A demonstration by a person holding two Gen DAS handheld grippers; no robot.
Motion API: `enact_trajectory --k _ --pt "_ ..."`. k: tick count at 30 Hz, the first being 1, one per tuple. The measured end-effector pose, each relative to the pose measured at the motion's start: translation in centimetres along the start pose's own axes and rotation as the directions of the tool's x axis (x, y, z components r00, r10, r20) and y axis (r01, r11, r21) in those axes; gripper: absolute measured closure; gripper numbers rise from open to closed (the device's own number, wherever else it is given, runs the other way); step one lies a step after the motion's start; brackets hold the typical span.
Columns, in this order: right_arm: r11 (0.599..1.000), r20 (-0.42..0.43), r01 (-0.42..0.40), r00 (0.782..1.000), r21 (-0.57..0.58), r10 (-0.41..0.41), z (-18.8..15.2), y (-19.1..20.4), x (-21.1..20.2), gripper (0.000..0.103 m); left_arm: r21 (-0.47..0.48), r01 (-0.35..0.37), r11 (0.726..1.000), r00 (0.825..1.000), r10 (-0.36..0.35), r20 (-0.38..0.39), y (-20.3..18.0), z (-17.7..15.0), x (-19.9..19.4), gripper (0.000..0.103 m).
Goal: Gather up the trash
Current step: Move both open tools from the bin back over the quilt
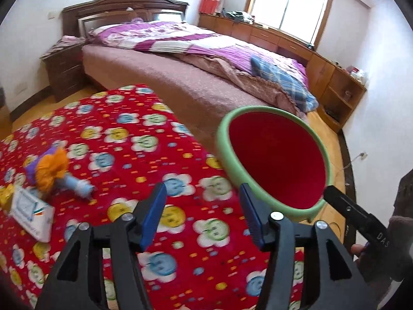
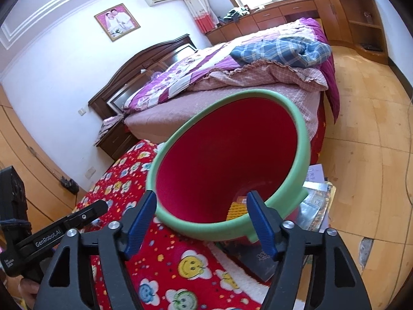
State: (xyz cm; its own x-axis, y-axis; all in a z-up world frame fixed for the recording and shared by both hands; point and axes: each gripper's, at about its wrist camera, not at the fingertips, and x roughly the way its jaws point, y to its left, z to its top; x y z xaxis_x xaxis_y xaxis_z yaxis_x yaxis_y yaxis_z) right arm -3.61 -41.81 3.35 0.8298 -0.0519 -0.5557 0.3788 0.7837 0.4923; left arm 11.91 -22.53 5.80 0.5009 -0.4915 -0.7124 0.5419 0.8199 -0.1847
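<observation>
While the right hand-held gripper point(image 2: 202, 219) is gaping across the bin point(image 2: 229, 165) rim at the surface's point(image 1: 134, 139) right edge, the left hand-held gripper point(image 1: 204, 214) is hanging released; the trash point(image 1: 50, 171) is lying far left, nearer the left hand-held gripper, long axis pointing near-right.

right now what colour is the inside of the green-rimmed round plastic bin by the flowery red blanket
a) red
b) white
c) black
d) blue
a, the green-rimmed round plastic bin tips its mouth toward the right wrist camera and its inner wall is plain red, with a small yellow item low inside; the left wrist view shows the same red interior.
</observation>
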Motion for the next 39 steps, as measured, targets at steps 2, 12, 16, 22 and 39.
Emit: enact_trajectory --k 2,12,16,22,39 --pt "1.000 -0.005 -0.005 1.000 -0.010 0.005 -0.2 0.5 0.0 0.028 -0.014 -0.036 0.999 0.999 0.036 0.013 1.0 -0.1 -0.6 0.038" --pt "0.998 -0.041 -0.032 0.999 -0.049 0.030 -1.4 2.9 0.0 0.028 -0.153 -0.129 0.980 0.992 0.126 -0.024 8.1 0.0 0.2 0.038" --pt "0.997 -0.046 -0.033 0.998 -0.065 0.030 -1.6 3.4 0.1 0.028 -0.201 -0.159 0.967 0.987 0.151 -0.057 10.7 -0.8 0.6 0.038" --pt "0.996 -0.052 -0.041 0.998 -0.078 0.037 -2.0 4.1 0.1 0.028 -0.245 -0.205 0.948 0.978 0.188 -0.092 13.7 -2.3 -0.4 0.038" --pt "0.993 -0.089 -0.066 0.994 -0.095 0.058 -3.1 5.8 0.4 0.028 -0.352 -0.306 0.885 0.952 0.289 -0.101 19.7 -6.2 -6.0 0.038"
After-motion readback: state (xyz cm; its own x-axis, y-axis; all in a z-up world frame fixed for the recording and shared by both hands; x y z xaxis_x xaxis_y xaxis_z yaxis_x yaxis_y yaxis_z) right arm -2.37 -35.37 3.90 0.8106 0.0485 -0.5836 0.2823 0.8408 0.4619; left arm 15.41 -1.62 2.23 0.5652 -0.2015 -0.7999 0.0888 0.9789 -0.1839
